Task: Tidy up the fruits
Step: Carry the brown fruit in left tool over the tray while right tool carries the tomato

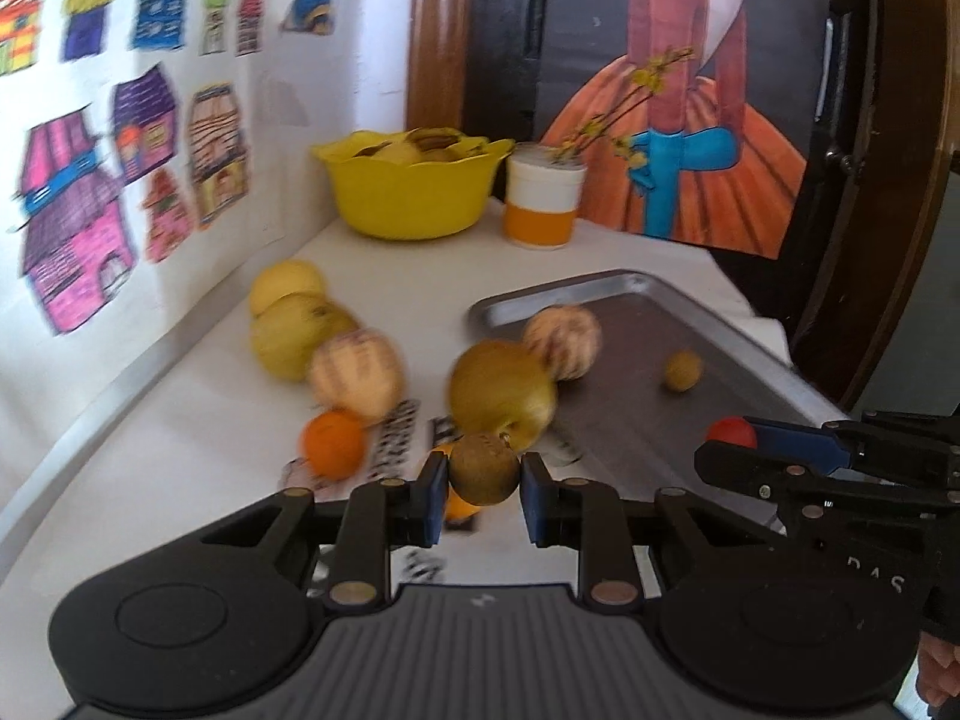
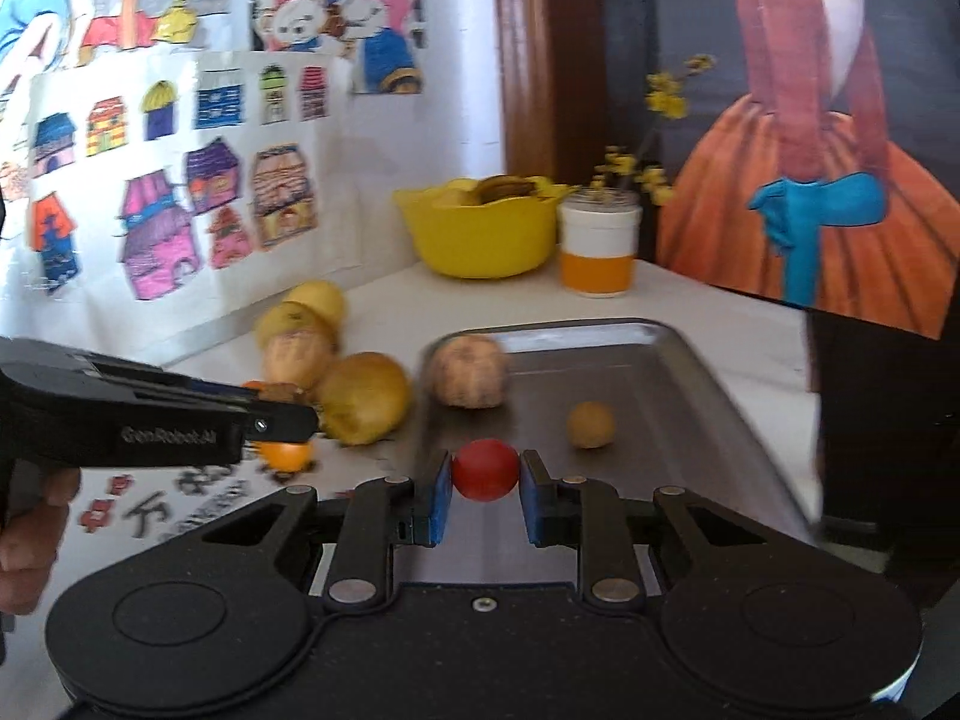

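My left gripper [image 1: 483,480] is shut on a small brown round fruit [image 1: 483,469], held above the white table left of the metal tray [image 1: 648,420]. My right gripper [image 2: 485,480] is shut on a small red fruit [image 2: 485,469], held over the near part of the tray [image 2: 690,384]. On the tray lie a striped beige fruit [image 2: 468,378] and a small yellow-brown fruit [image 2: 591,423]. On the table lie yellow fruits [image 1: 288,324], a striped fruit [image 1: 357,373], a golden pear-like fruit [image 1: 501,387] and oranges [image 1: 333,441].
A yellow bowl [image 1: 414,192] with fruit and a white-and-orange cup [image 1: 543,198] with yellow flowers stand at the back. Paper drawings cover the wall on the left. A dark painting and a wooden frame stand behind and to the right of the tray.
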A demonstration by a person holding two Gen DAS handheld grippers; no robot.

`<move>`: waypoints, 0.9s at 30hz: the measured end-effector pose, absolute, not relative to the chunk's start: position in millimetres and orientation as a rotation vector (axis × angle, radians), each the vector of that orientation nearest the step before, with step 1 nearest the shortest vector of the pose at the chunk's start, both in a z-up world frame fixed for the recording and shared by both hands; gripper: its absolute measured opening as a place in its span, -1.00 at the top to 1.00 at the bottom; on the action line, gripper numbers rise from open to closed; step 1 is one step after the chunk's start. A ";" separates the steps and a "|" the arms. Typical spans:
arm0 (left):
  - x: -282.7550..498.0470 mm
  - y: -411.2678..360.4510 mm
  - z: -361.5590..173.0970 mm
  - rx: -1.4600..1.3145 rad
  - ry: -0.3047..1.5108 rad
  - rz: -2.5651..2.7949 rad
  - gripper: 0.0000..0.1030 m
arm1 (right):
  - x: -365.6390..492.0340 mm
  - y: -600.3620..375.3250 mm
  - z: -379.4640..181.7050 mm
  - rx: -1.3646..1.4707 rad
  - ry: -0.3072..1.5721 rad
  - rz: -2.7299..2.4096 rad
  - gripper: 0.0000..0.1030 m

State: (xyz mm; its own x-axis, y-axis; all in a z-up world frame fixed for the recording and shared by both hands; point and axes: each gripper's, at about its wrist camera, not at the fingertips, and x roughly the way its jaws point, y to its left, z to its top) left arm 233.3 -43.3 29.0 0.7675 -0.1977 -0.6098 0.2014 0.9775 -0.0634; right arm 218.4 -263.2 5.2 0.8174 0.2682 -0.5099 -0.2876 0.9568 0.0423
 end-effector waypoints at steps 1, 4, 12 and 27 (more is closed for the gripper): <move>235.2 -49.7 30.4 0.005 0.658 -0.221 0.46 | 221.4 -267.2 4.3 -0.044 0.539 0.291 0.50; 243.9 -68.0 33.1 0.011 0.651 -0.236 0.46 | 232.3 -277.8 -0.1 -0.058 0.545 0.285 0.50; 275.2 -103.1 24.0 0.014 0.678 -0.254 0.46 | 255.4 -288.5 -14.8 -0.086 0.569 0.296 0.50; 299.5 -121.2 2.4 0.037 0.722 -0.270 0.46 | 265.7 -284.2 -23.7 -0.080 0.612 0.319 0.49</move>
